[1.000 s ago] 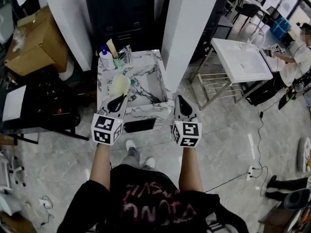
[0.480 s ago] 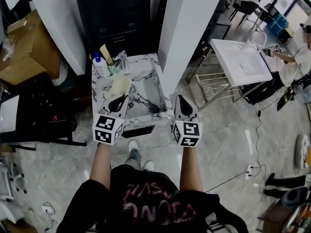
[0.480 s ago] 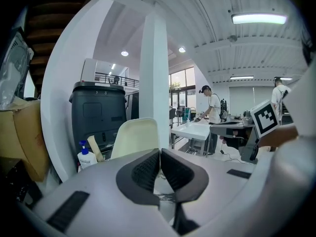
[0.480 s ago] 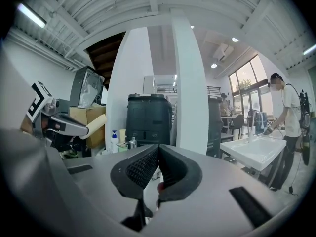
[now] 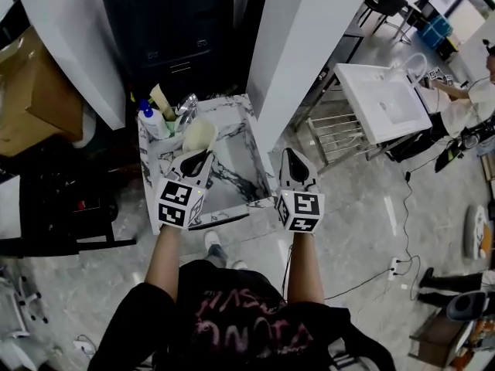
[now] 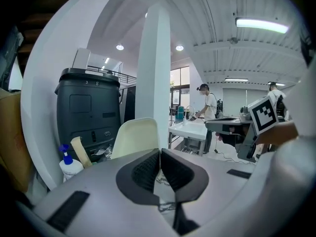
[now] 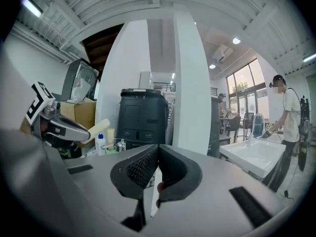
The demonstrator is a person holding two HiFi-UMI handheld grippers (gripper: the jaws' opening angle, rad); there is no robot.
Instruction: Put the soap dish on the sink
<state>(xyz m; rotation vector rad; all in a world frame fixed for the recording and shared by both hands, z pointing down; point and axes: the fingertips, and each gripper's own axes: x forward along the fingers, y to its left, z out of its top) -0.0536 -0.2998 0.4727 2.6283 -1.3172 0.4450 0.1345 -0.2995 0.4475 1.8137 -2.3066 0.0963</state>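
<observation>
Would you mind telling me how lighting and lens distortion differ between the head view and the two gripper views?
Head view: dim overall, the black cabinet loses detail while the white pillar is bright; mild distortion. Left gripper view: strong fisheye with black corners, the ceiling light glares, yet the soap dish is sharp. Right gripper view: same fisheye bows the pillar; windows wash out.
</observation>
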